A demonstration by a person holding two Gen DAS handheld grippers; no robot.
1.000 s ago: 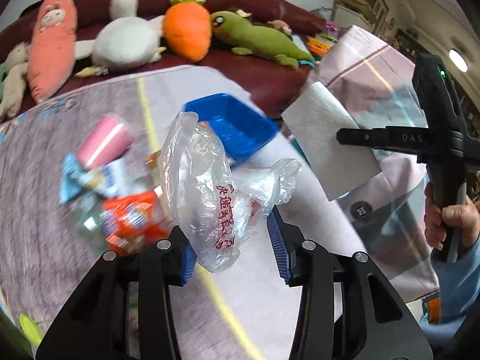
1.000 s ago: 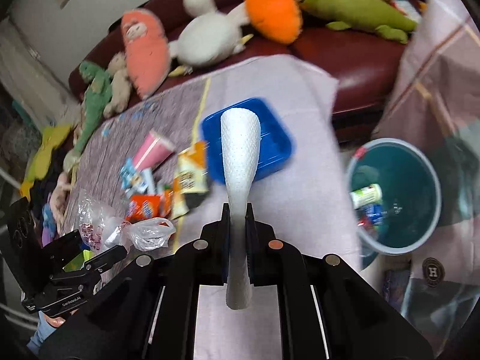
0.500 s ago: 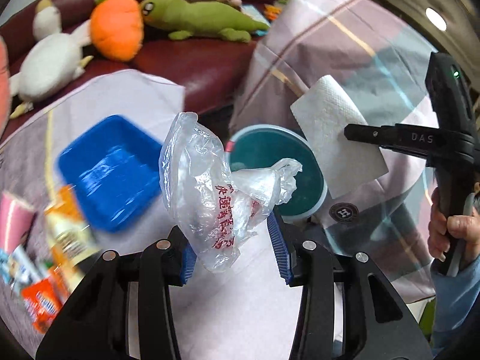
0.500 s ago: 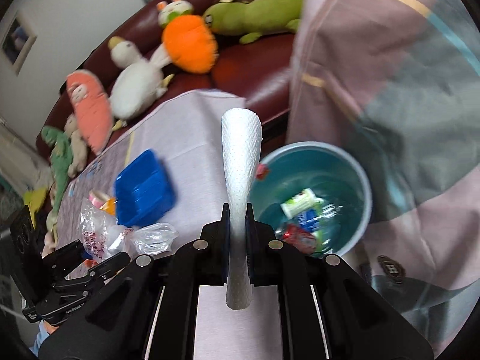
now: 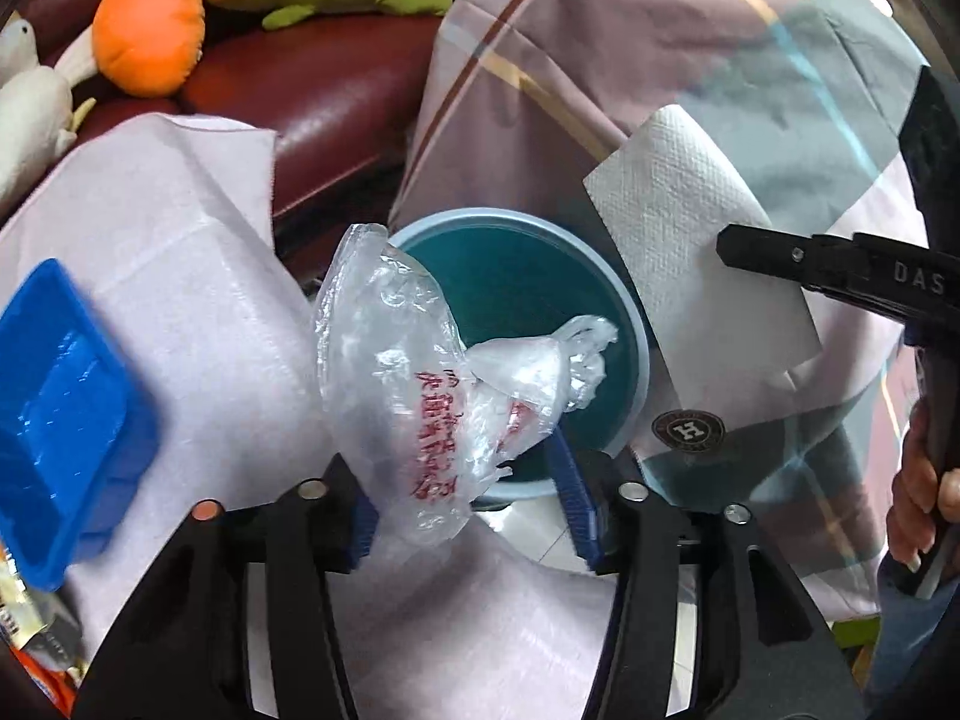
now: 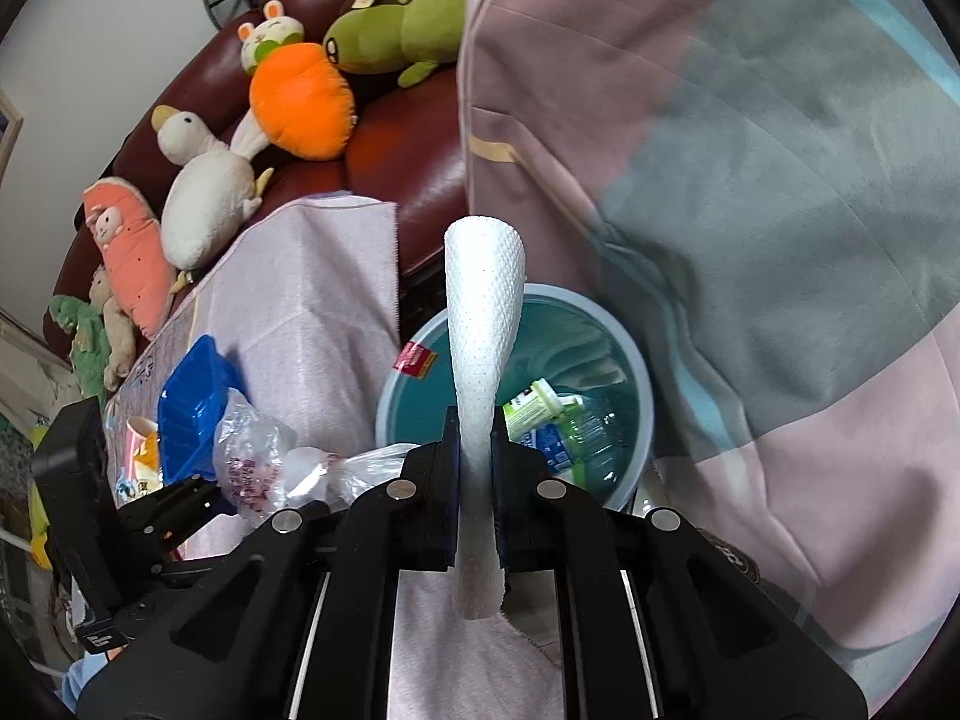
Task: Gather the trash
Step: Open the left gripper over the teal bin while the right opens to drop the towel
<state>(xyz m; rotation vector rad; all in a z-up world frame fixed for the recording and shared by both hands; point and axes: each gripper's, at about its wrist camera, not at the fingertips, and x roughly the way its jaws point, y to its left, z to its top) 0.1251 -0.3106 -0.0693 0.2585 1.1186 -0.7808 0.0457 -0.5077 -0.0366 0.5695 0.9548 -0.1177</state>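
Observation:
My left gripper (image 5: pixel 468 498) is shut on a crumpled clear plastic bag (image 5: pixel 408 384) with red print, held just over the near rim of the teal trash bin (image 5: pixel 528 276). My right gripper (image 6: pixel 477 468) is shut on a white paper towel (image 6: pixel 483 324) that stands up between its fingers, above the same bin (image 6: pixel 636 372). The bin holds a green bottle (image 6: pixel 540 405) and several wrappers. The towel (image 5: pixel 690 228) and right gripper also show in the left wrist view, and the bag (image 6: pixel 252 450) in the right wrist view.
A blue plastic tray (image 5: pixel 54 408) sits on the cloth-covered table (image 5: pixel 180 228), with snack wrappers (image 6: pixel 141 462) beyond it. A dark red sofa (image 6: pixel 408 150) with plush toys runs behind. A pink and grey bedsheet (image 6: pixel 750 180) hangs to the right of the bin.
Both grippers have swung right from the table toward the bin, carrying the bag and the towel. The bin now lies directly under them and the table litter has slid off to the left.

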